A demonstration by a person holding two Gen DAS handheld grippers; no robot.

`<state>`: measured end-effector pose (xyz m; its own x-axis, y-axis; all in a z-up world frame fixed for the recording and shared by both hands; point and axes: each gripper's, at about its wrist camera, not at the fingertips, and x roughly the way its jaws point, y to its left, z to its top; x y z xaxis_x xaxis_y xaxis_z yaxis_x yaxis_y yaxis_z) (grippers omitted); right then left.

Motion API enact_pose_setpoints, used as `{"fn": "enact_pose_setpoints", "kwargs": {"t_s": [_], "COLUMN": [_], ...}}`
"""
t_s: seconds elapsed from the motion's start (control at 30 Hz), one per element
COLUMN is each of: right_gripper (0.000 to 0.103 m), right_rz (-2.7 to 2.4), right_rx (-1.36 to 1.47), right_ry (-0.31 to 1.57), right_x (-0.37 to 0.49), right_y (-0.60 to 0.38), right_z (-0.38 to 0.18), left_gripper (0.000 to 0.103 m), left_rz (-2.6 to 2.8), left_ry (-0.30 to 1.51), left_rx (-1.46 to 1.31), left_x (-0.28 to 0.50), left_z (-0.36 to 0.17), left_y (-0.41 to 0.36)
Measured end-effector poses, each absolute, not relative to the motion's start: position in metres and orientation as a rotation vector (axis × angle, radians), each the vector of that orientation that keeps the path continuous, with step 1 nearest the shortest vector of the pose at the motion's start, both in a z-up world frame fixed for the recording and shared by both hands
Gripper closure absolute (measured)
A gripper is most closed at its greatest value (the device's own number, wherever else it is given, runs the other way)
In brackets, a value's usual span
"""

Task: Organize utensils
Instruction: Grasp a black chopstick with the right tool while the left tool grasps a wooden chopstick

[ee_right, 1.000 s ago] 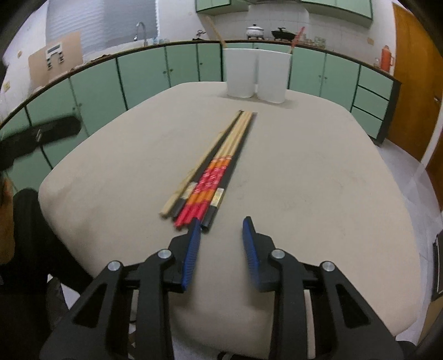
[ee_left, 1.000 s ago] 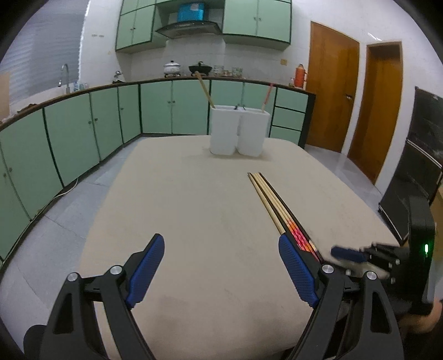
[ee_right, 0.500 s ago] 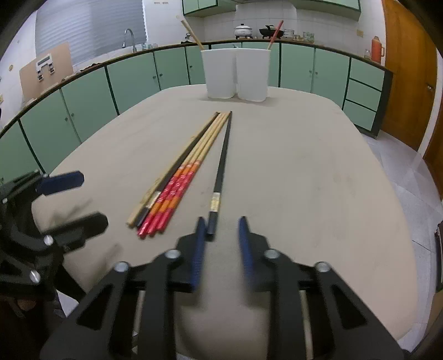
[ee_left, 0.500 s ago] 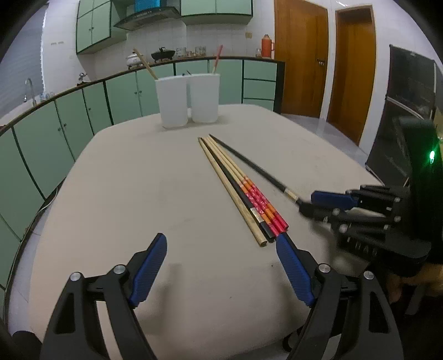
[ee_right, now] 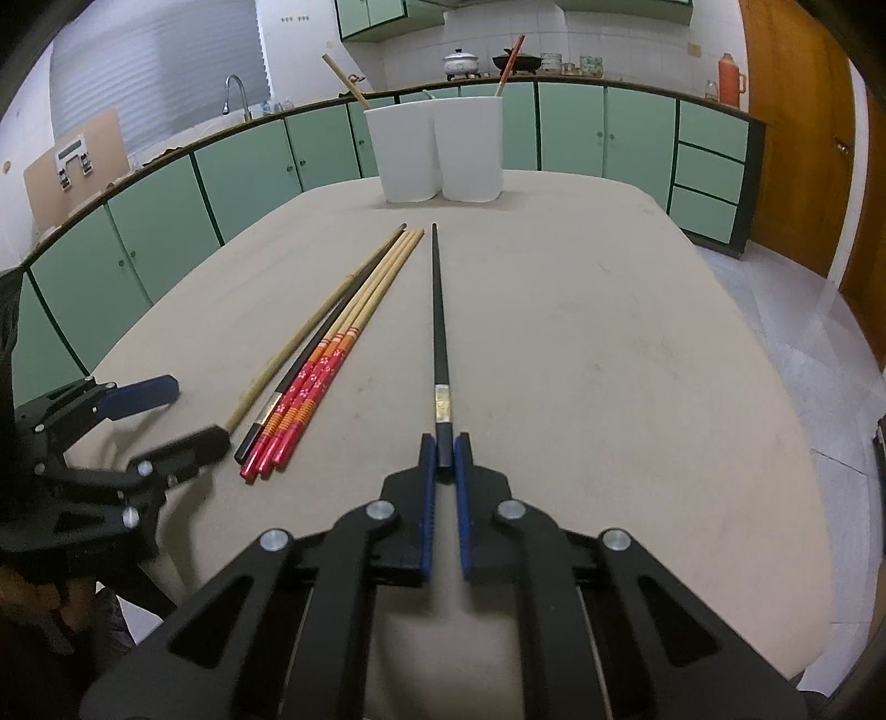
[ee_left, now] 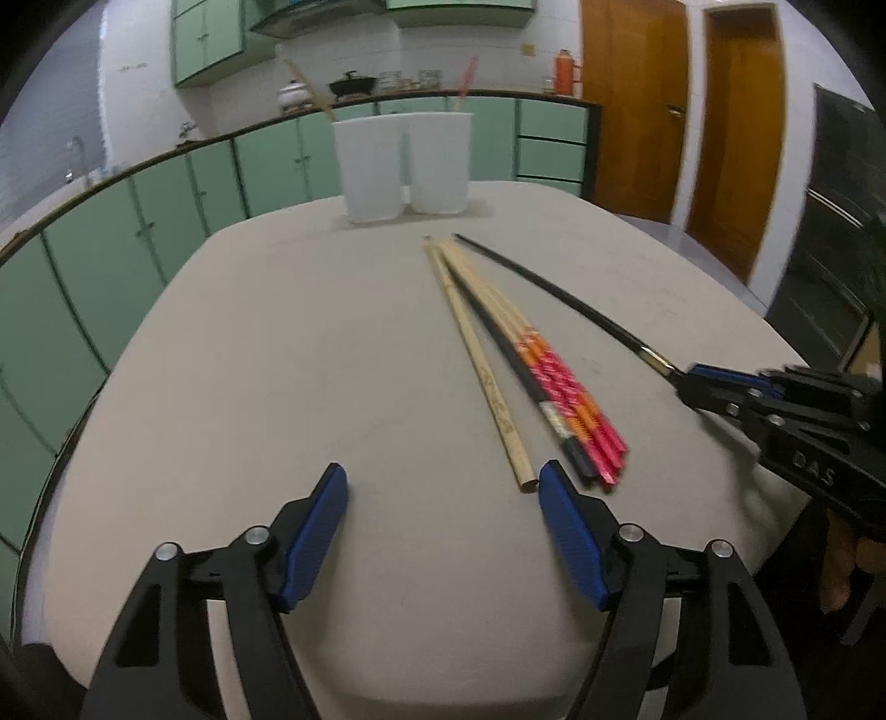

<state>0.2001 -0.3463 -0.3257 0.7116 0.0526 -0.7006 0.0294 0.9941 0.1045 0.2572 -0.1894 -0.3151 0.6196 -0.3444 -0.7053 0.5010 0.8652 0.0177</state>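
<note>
Right wrist view, lower centre: right gripper (ee_right: 444, 451) closing, now pinching black chopstick (ee_right: 439, 327) pulled clear of bundle (ee_right: 310, 382), ready for cups (ee_right: 437, 149) at top; left gripper (ee_left: 443, 531) wide, narrowing, empty.

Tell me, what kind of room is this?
Most likely a home kitchen. Green cabinets run under a counter with a sink tap, and pots sit on the counter behind the table.

Pale green cabinets (ee_right: 243, 166) curve along a white tiled wall (ee_right: 626, 33), with a faucet (ee_right: 235, 91) under a shuttered window (ee_right: 155, 61). Two wooden doors (ee_left: 686, 111) stand at the right, above a grey tiled floor (ee_right: 830, 354). A beige table (ee_left: 277, 354) fills the foreground.
</note>
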Motion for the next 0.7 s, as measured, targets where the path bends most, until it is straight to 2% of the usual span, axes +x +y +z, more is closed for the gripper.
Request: {"fn": "enact_pose_setpoints", "kwargs": {"t_s": [0.33,0.4,0.43,0.47,0.5,0.57,0.63,0.7], "right_gripper": [0.093,0.093,0.093,0.093,0.096,0.096,0.097,0.097], "right_rz": [0.015,0.006,0.001,-0.006,-0.016,-0.03,-0.055,-0.088], "right_rx": [0.092,0.089,0.085,0.077,0.07,0.069,0.063,0.057], "right_ry": [0.765,0.762,0.762,0.76,0.758,0.755,0.748,0.744], "right_x": [0.204,0.205,0.206,0.205,0.205,0.205,0.204,0.202], "right_y": [-0.339,-0.339,-0.338,-0.337,-0.336,-0.336,-0.334,-0.334], "right_z": [-0.326,-0.326,-0.326,-0.327,-0.327,-0.327,-0.327,-0.327], "left_gripper": [0.034,0.042,0.05,0.064,0.069,0.088,0.096,0.096], "left_rz": [-0.527,-0.519,-0.513,-0.509,-0.507,-0.498,-0.482,-0.458], "left_ry": [0.727,0.719,0.715,0.713,0.714,0.718,0.721,0.717], "left_rx": [0.219,0.212,0.207,0.196,0.183,0.16,0.137,0.135], "left_x": [0.26,0.264,0.265,0.267,0.27,0.275,0.278,0.278], "left_z": [-0.317,-0.316,-0.316,-0.316,-0.316,-0.316,-0.315,-0.315], "left_y": [-0.199,-0.2,-0.2,-0.199,-0.197,-0.194,-0.188,-0.184]}}
